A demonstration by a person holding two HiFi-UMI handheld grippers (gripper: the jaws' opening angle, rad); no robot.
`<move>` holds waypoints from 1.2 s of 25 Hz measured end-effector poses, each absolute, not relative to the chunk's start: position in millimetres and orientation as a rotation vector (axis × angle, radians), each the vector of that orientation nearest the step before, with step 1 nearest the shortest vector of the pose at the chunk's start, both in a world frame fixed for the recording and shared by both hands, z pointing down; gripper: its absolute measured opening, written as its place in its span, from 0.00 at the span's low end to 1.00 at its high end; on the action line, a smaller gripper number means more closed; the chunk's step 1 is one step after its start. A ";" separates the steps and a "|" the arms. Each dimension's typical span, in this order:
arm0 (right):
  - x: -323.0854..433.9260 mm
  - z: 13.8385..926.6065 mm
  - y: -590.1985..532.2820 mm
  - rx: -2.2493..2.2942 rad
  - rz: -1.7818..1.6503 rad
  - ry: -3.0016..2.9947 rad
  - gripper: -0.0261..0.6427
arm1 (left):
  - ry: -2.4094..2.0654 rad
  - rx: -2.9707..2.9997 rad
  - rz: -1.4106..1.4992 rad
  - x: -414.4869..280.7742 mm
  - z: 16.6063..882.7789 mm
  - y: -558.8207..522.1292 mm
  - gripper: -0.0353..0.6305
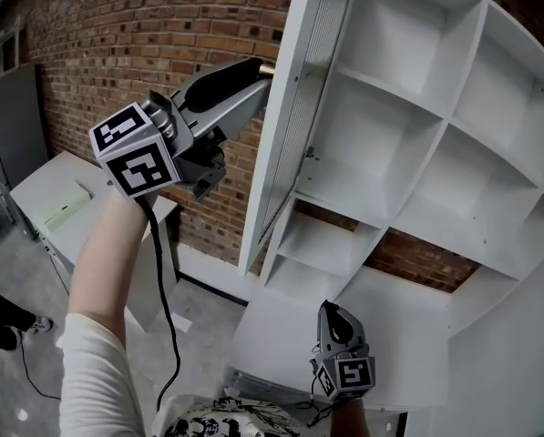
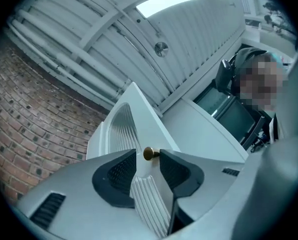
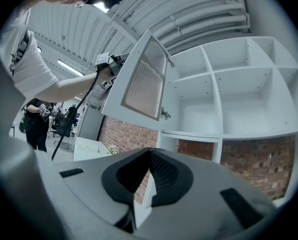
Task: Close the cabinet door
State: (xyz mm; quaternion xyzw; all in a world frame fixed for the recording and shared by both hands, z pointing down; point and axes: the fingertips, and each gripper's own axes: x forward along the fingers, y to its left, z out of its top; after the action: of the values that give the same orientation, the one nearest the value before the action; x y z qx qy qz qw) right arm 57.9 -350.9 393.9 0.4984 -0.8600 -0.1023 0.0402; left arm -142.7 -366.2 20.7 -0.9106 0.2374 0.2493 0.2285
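Observation:
The white cabinet door (image 1: 294, 107) with its ribbed panel stands swung out from the open shelf cabinet (image 1: 417, 153). My left gripper (image 1: 258, 69) is raised to the door's edge and open. Its jaws stand on either side of the small brass knob (image 1: 266, 66). In the left gripper view the knob (image 2: 149, 153) sits between the tips of the left gripper (image 2: 148, 165), close to the right pad, not clamped. My right gripper (image 1: 332, 310) hangs low in front of the cabinet's base, shut and empty. The right gripper (image 3: 149, 153) looks toward the door (image 3: 141, 81) and the shelves (image 3: 223, 84).
A brick wall (image 1: 117, 53) runs behind the cabinet. A low white desk (image 1: 53, 198) and a grey panel (image 1: 12, 126) stand at the left. A black cable (image 1: 162, 280) hangs from the left gripper. Another person (image 3: 36, 124) stands farther back in the room.

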 end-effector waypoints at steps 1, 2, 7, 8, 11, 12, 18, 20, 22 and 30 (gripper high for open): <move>57.4 391.2 -351.5 1.531 -0.310 -2.631 0.05 | 0.631 -2.503 0.671 -142.1 17.0 -367.5 0.29; 57.0 389.8 -352.0 1.537 -0.304 -2.627 0.05 | 0.607 -2.501 0.654 -141.2 14.5 -368.2 0.28; 56.1 398.6 -353.3 1.568 -0.275 -2.582 0.05 | 0.498 -2.482 0.578 -136.5 13.1 -365.3 0.23; 56.6 400.5 -353.4 1.579 -0.272 -2.575 0.05 | 0.479 -2.479 0.568 -135.2 13.1 -364.9 0.23; 56.7 405.0 -352.5 1.610 -0.277 -2.552 0.05 | 0.443 -2.470 0.541 -133.0 13.6 -364.2 0.23; 57.0 406.7 -352.6 1.620 -0.281 -2.539 0.05 | 0.438 -2.465 0.526 -132.6 13.7 -363.9 0.23; 78.2 419.7 -353.0 1.702 -0.233 -2.530 0.05 | 0.456 -2.429 0.400 -114.1 14.6 -361.3 0.22; 83.2 422.1 -352.2 1.703 -0.225 -2.514 0.05 | 0.467 -2.413 0.382 -108.0 12.7 -359.3 0.22; 87.4 423.3 -351.1 1.716 -0.213 -2.496 0.05 | 0.466 -2.407 0.390 -102.9 11.7 -357.3 0.22; 106.3 421.9 -352.4 1.621 -0.252 -2.470 0.05 | 0.529 -2.323 0.385 -73.7 10.0 -350.5 0.21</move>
State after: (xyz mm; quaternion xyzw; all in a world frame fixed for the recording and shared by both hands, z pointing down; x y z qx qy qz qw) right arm 106.3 -352.4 421.9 0.5445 -0.8298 -0.0846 0.0880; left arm -73.7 -350.5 10.0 -0.8994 0.2049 0.1490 0.3561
